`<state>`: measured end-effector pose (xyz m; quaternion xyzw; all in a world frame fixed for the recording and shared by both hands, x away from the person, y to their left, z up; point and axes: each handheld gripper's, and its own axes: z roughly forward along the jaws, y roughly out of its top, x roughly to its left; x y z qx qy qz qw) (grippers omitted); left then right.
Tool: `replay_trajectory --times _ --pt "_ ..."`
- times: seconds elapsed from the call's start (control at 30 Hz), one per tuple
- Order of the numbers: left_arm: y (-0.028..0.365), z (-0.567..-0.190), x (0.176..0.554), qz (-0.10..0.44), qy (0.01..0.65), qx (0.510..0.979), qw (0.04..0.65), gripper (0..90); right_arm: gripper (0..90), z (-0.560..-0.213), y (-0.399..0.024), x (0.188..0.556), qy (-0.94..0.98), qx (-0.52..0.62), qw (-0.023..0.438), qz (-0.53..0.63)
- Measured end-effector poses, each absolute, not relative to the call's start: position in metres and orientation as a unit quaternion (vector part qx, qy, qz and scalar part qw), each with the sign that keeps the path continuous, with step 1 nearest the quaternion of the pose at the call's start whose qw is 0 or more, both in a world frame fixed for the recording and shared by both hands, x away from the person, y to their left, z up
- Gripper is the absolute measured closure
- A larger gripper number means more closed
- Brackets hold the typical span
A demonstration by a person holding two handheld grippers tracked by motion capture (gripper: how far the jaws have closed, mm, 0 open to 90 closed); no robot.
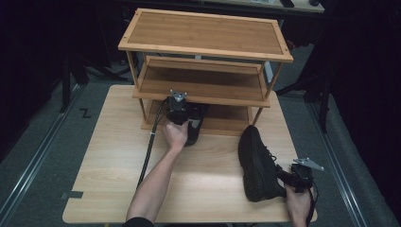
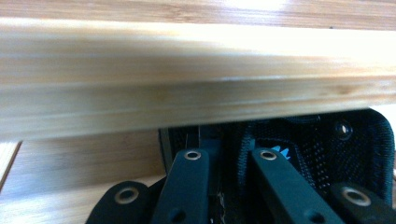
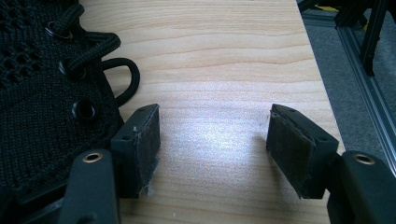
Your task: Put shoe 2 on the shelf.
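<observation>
The left tongs (image 1: 182, 124) gripped a black shoe (image 2: 299, 154) under the shelf (image 1: 203, 90) at centre frame, while the right tongs (image 3: 212, 140) gaped beside another shoe (image 1: 257, 163), lower right.

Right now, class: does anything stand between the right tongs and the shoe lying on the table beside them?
Nothing visible does. The right tongs stand open over bare table, and the shoe lies right beside them, its laced side against one finger. Only tabletop shows in the gap.
</observation>
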<state>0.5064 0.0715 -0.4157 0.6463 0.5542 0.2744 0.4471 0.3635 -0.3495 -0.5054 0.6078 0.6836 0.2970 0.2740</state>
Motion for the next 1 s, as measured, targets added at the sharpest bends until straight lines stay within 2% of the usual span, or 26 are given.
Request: replay_trajectory --times 0.5,1.0 --pt "0.068 -0.43 0.519 0.28 0.564 0.641 0.438 87.6 35.1 -0.505 -0.349 0.363 0.684 0.608 0.275 0.296" --pt "0.067 -0.435 0.52 0.329 0.541 0.657 0.408 85.4 35.1 -0.505 -0.349 0.363 0.684 0.608 0.275 0.296"
